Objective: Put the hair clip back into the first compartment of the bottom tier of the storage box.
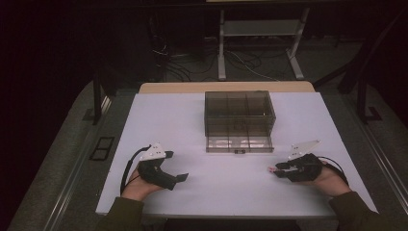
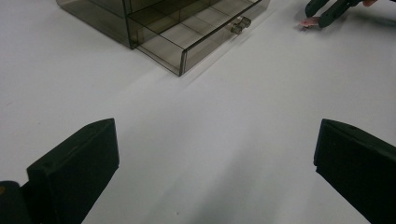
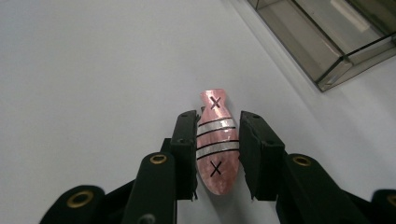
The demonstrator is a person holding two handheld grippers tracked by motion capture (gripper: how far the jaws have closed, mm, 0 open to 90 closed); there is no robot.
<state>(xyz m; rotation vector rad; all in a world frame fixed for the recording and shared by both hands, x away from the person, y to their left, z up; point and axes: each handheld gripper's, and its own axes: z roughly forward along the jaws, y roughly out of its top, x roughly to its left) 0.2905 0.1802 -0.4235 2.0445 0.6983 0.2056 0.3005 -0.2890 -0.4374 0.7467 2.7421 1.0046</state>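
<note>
A pink fish-shaped piece (image 3: 217,149) with silver stripes and two black X marks lies flat on the white table (image 1: 216,187). My right gripper (image 3: 218,116) is shut on its sides, low over the table at the front right (image 1: 275,169). The left gripper view catches that same pink piece (image 2: 309,21) far off in the right gripper (image 2: 327,10). My left gripper (image 1: 177,166) rests at the front left, its jaws wide open (image 2: 215,158) over bare table.
A smoked clear box (image 1: 239,108) with compartments stands mid-table, its lower drawer (image 1: 239,144) pulled out toward me, small handle (image 2: 239,24) in front. A corner of the drawer (image 3: 327,56) sits just right of the right gripper. Table legs and cables lie beyond.
</note>
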